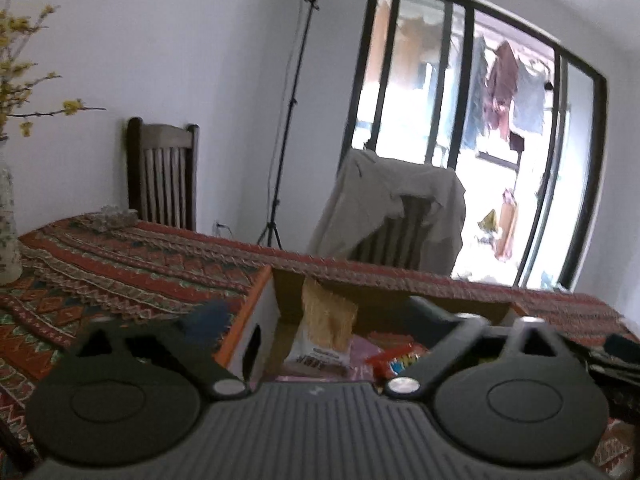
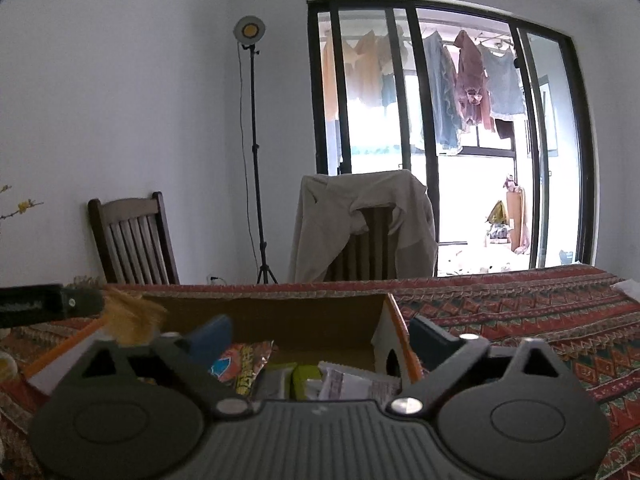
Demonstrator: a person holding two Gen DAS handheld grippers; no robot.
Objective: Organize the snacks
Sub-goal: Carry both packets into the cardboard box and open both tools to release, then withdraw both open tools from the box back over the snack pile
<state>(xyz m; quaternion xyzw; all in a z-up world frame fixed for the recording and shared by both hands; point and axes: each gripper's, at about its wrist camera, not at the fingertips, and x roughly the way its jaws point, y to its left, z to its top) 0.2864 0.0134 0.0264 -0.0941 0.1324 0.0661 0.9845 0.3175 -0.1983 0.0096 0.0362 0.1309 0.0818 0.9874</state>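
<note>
Left claw (image 1: 320,316) spread wide, nothing between the pads, hanging just above the near edge of the cardboard box (image 1: 256,304) on the patterned counter (image 1: 120,264). Straight ahead and slightly below, close in: tan-topped snack bag (image 1: 326,320) standing upright, long axis vertical, leaning toward the box's left wall; red wrapper (image 1: 394,354) lying flat just right of it. Right claw (image 2: 316,334) likewise spread, empty, poised over the same box from its right end, orange-edged wall with handle cut-out (image 2: 394,354) between the fingers' line and the right pad. Below and ahead of it: orange-yellow packet (image 2: 250,364) tilted toward the left finger, green pack (image 2: 306,378) and white wrapper (image 2: 352,382) lying flat near centre. Other claw's black finger (image 2: 44,304) showing at far left beside the tan bag's top (image 2: 132,320). Judged: tan bag nearer the left claw, flat packs nearer the right; contents already boxed, remaining work probably tidying. Blur on the left view, labels unreadable.
</note>
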